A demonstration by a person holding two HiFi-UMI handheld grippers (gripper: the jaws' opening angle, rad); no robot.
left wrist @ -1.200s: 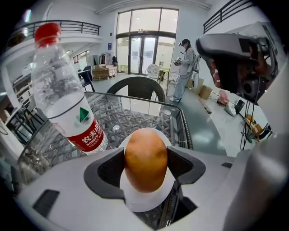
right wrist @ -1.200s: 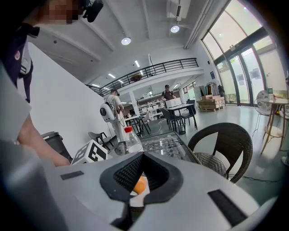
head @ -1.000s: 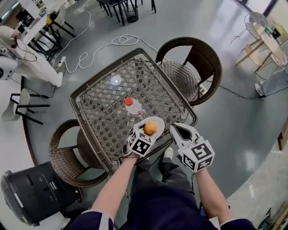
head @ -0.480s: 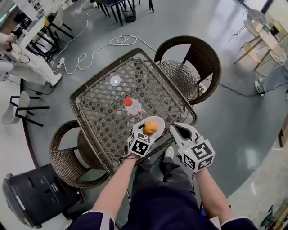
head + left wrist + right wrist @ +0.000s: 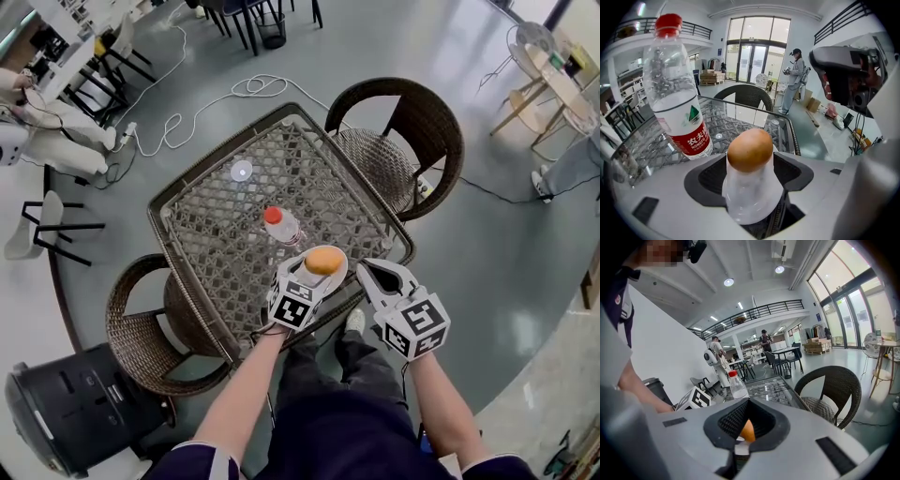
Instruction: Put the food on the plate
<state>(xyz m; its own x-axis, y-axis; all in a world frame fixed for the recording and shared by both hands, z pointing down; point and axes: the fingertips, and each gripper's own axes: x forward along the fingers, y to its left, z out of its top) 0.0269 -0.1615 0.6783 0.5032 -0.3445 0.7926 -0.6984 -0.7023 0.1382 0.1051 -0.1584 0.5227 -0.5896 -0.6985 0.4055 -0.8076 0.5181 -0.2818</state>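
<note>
The left tool [image 5: 300, 281] grips the rim of a white plate [image 5: 752, 206] low in the frame centre. The bun [image 5: 750, 150] sits on it at the bench's [image 5: 216, 239] near edge. A bottle [image 5: 279, 225] stands just behind. The right tool [image 5: 380, 277], lower right, is closed on nothing.

**A bright hall around my wicker table**

I stand at a square table [image 5: 161, 214] with a lattice wicker top under glass, on a glossy grey floor [image 5: 403, 47]. One dark wicker chair [image 5: 417, 117] sits at its far right side, and another [image 5: 141, 314] is tucked in at the left. A white cable [image 5: 211, 101] snakes across the floor beyond. A black bin [image 5: 66, 403] stands to my left, and a pale round table [image 5: 553, 80] far to my right. Tall glazed doors [image 5: 759, 51] let daylight in. A railed mezzanine [image 5: 754, 312] runs under a white ceiling with round lights [image 5: 728, 282].
</note>
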